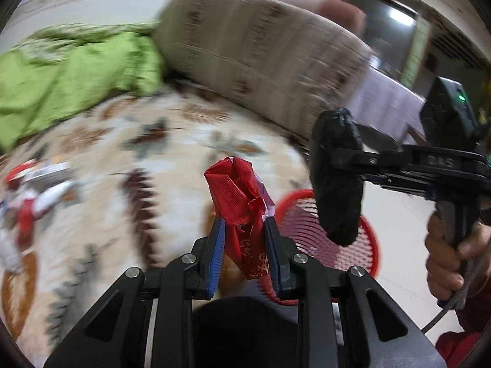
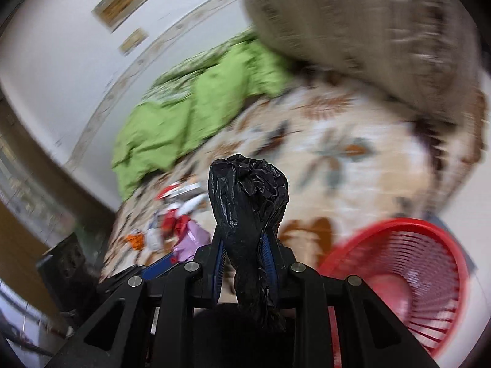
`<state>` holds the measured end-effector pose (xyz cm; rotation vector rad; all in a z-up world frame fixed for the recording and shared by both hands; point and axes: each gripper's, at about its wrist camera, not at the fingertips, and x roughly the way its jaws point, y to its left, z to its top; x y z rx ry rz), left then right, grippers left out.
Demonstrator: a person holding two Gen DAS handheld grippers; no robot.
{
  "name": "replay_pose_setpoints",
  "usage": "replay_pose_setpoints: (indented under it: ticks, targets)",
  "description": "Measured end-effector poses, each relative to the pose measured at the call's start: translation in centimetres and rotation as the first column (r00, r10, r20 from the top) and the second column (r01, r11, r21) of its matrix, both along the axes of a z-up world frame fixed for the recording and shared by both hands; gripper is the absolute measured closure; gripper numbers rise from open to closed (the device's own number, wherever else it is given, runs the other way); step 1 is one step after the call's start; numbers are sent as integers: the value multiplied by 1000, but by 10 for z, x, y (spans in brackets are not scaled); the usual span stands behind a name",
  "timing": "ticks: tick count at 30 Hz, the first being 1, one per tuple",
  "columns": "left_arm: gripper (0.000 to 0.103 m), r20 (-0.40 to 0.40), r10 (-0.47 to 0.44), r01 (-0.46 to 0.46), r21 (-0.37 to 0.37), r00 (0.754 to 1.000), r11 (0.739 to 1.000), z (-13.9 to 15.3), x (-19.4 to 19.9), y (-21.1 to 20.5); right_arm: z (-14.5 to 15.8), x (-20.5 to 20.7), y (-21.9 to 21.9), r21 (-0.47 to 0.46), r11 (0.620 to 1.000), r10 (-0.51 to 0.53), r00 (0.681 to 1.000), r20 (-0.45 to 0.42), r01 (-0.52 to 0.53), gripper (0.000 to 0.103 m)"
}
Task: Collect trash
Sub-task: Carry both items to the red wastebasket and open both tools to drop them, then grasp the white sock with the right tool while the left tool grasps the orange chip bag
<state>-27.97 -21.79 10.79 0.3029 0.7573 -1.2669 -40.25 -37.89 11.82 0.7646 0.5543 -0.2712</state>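
While clamped, wrapper (image 1: 242,202) between left gripper (image 1: 244,230) pads.

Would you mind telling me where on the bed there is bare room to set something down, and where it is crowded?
The patterned bedspread lies bare in its middle, bordered by the green quilt, the brown bolster and the red basket. The far corner beside the quilt's end is crowded with a heap of wrappers. The basket looks mostly empty, though blur hides detail.

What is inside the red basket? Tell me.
The red basket shows only bare ribbed walls in the right wrist view; blur hides its bottom. In the left view, the black bag covers part of it.
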Motion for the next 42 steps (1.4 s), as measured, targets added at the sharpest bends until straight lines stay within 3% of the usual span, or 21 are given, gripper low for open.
replay_pose_setpoints:
  ticks: [7,8,9,10,12,17,29,36,42]
  targets:
    - [77,-55,-163,167,95,985,981,-22,-46,-61,-21,-61,-41,47,987,-150,987,-56,153,76]
    - [68,-61,-162,167,105,985,980,-24,-49,-67,-24,-64,-43,52,986,-157,985,-66,161,76]
    - [61,-66,-157,164,110,985,980,-24,-51,-69,-28,-68,-47,61,984,-161,984,-81,166,70]
    - [54,-68,-155,161,105,986,981,-25,-50,-71,-31,-70,-49,68,982,-168,982,-89,175,51]
    - [51,-73,-153,159,92,986,983,-23,-50,-70,-34,-79,-55,69,976,-200,976,-90,206,30]
    - [49,-74,-111,116,62,991,991,-11,-40,-60,-27,-81,-58,36,978,-203,976,-75,206,29]
    - [41,-46,106,-107,-2,993,994,14,21,11,-5,-22,-23,-30,997,-73,996,-52,72,29]
    - [40,-30,291,-292,-19,956,956,16,69,73,3,45,22,-73,993,90,994,-56,-94,28]
    - [40,-33,452,-452,-9,892,892,6,109,131,6,107,68,-105,966,230,971,-69,-237,28]
